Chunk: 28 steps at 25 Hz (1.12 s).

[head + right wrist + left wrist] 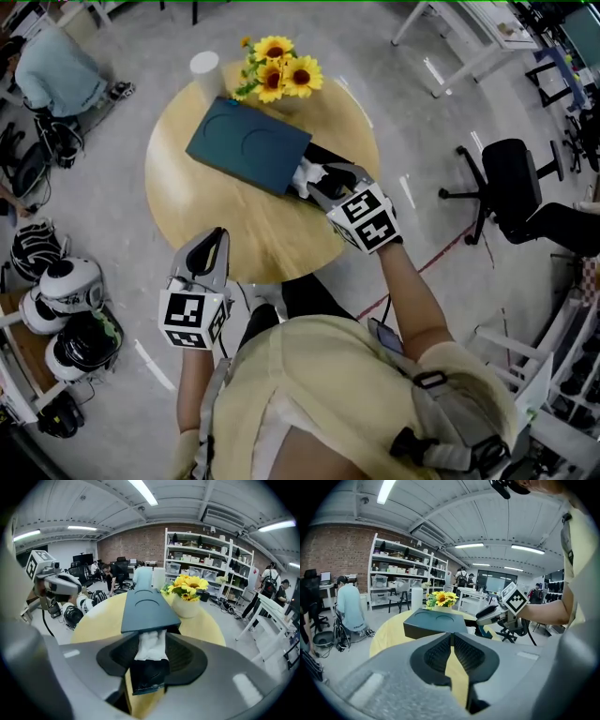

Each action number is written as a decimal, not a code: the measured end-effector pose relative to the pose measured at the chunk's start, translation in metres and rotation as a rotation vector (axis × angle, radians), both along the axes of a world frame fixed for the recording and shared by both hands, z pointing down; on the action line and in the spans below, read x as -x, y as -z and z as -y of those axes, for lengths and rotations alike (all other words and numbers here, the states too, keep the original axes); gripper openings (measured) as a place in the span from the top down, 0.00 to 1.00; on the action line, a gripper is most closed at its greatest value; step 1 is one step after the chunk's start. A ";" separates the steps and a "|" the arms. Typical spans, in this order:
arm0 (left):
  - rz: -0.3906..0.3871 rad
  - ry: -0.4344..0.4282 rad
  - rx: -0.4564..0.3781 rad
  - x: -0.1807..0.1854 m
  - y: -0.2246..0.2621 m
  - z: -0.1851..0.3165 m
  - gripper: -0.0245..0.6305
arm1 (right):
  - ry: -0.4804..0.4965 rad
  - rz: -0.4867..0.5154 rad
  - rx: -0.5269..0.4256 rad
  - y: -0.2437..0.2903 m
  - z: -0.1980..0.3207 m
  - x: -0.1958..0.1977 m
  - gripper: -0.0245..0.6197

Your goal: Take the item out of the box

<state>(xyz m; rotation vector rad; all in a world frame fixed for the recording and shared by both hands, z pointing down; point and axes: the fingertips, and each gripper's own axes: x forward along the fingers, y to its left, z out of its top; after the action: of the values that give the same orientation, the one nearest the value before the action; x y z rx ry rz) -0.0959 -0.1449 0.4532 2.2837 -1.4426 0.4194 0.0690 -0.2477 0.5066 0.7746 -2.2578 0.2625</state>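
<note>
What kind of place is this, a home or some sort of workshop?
Probably a lab or workshop, not a home: a brick wall, open shelves of storage bins, and an office chair on a bare floor.

The right tongs (pixel 150 660) grip a black tray (pixel 149 677) between their 2 jaws. A white bundle (pixel 151 646) lies on it, half out of the dark box (pixel 147 606) on the round bench (pixel 93 620) — sunflowers (pixel 187 585) just beside.
</note>
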 end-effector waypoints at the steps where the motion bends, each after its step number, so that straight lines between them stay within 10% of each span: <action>1: -0.002 0.008 0.006 0.000 -0.002 0.004 0.93 | 0.005 -0.009 0.011 -0.006 0.005 0.000 0.70; 28: -0.004 0.120 0.114 -0.013 -0.033 0.040 0.93 | 0.240 -0.347 0.235 -0.090 0.027 0.018 0.74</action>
<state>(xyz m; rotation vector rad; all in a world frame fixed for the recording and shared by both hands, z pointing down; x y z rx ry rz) -0.0831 -0.1849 0.4861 2.0962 -1.5044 0.4485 0.0513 -0.2742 0.5967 0.3863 -1.9252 0.2510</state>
